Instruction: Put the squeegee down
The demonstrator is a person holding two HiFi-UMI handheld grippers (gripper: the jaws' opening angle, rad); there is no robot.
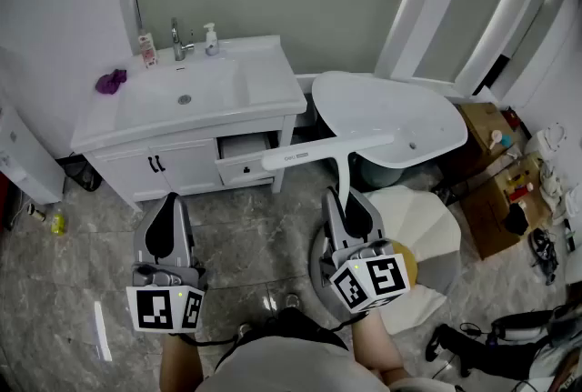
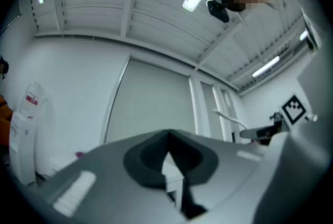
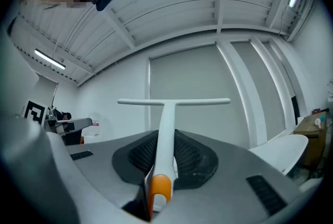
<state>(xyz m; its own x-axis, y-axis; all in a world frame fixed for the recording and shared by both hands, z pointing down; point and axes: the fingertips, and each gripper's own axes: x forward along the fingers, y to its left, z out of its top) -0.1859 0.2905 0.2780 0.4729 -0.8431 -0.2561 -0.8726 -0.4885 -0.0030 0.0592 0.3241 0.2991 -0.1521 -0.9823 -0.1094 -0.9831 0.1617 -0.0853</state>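
**Squeegee in the air, not yet set down**

Nearest, at the lower left of the head view, the left hand-held gripper (image 1: 168, 199) has its jaws clenched together with nothing between them; it hangs idle above the marbled floor (image 1: 64, 290). Lower centre right, the right hand-held gripper (image 1: 346, 195) is grasping the squeegee (image 1: 332, 148) by its handle. In the right gripper view the pads pinch the white stem just above its orange end, and the blade (image 3: 174, 101) lies crosswise beyond the jaws.

The squeegee sits mid-frame in the head view and touches nothing but the jaws. Its blade hangs in front of the open drawer (image 1: 244, 147) and the near rim of the white oval tub (image 1: 391, 108).

Further off, at the upper left, the desk with the sink (image 1: 264, 95) carries a purple cloth (image 1: 111, 81), with small bottles by the tap. Cardboard boxes (image 1: 496, 190) sit at the right edge.

As I judge it, nothing of the task is done. What is left is to choose a resting place, bring the squeegee onto it, then part the right jaws and draw clear.
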